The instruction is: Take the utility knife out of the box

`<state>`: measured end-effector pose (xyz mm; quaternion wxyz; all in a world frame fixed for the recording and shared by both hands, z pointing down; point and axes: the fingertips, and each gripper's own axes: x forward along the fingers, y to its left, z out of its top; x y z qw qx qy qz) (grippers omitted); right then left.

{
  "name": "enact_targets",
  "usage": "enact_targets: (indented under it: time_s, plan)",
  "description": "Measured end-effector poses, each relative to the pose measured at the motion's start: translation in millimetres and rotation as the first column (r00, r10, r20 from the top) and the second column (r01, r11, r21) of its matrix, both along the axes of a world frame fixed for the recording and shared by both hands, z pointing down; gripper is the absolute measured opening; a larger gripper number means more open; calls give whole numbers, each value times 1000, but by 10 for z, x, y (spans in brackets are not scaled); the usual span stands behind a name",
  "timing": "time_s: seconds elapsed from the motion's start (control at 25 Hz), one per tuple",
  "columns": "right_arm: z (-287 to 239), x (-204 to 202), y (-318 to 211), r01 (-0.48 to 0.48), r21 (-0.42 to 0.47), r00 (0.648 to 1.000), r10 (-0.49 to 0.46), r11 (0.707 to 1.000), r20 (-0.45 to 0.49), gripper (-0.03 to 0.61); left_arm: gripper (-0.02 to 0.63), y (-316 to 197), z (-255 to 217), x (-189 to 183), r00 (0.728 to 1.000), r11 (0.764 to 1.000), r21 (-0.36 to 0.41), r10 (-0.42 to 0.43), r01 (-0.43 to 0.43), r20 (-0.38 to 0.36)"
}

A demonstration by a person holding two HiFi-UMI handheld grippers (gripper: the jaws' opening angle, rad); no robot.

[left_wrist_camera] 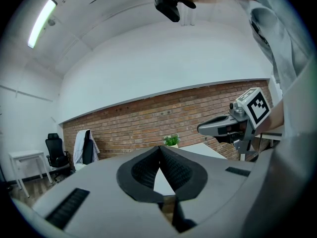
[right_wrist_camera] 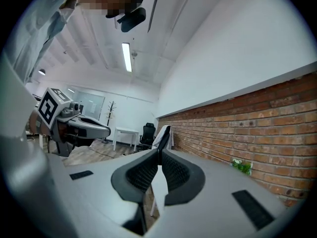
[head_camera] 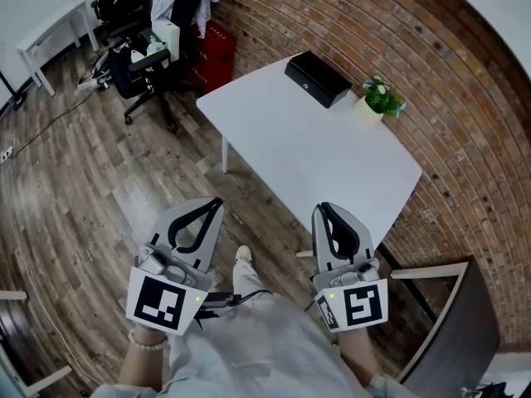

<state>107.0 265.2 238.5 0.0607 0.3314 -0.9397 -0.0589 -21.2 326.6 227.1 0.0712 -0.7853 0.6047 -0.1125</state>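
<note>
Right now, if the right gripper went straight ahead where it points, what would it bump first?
Probably the white table: the right gripper aims at its near edge, with nothing between. It might skim over the top; height is unclear.

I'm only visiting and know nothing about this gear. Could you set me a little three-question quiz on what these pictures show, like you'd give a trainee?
1. True or false: the black box sits on a shelf.
2. What stands beside the box on the white table? A. a potted plant B. a mug C. a lamp
3. Fill in: the jaws of the left gripper and the right gripper are both ____, with nothing between them.

Key: 1. False, it lies on the table. 2. A. 3. shut.
</note>
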Motion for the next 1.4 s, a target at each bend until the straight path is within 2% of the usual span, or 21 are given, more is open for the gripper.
enact_targets:
  time_s: [0.28, 0.44, 0.56, 0.68, 0.76, 0.92, 1.04, 1.4]
  plan:
    - [25, -164, -786, 2, -13, 1000, -2, 1000, 3, 54, 17, -807, 31, -140, 1000, 1000, -10, 15, -15, 23]
    - [36, -188, -1251, -5, -21, 1000, 5, 1000, 5, 54, 17, -1295, 44, -179, 1000, 1000, -24, 3, -3, -5]
    - [78, -215, -1549, -13, -24, 1000, 13, 1000, 2, 54, 17, -1600, 50, -187, 1000, 1000, -23, 20, -20, 1]
    - [115, -233, -1803, -23, -25, 1000, 23, 999, -1, 54, 17, -1870, 66, -227, 998, 999, -32, 0, -2, -62]
    - [128, -234, -1936, -30, -26, 1000, 30, 999, -4, 54, 17, -2027, 59, -240, 996, 999, -33, -3, 0, -90]
    - [176, -204, -2136, -43, -36, 999, 43, 998, -11, 54, 17, -2269, 59, -214, 999, 999, -33, 28, -29, -33]
    - [200, -194, -2231, -54, -41, 999, 54, 998, -11, 54, 17, -2403, 63, -207, 998, 999, -39, 27, -29, -59]
    - [289, -165, -2555, -122, -44, 993, 122, 992, -2, 54, 18, -2927, 132, -129, 994, 994, -33, 104, -105, -40]
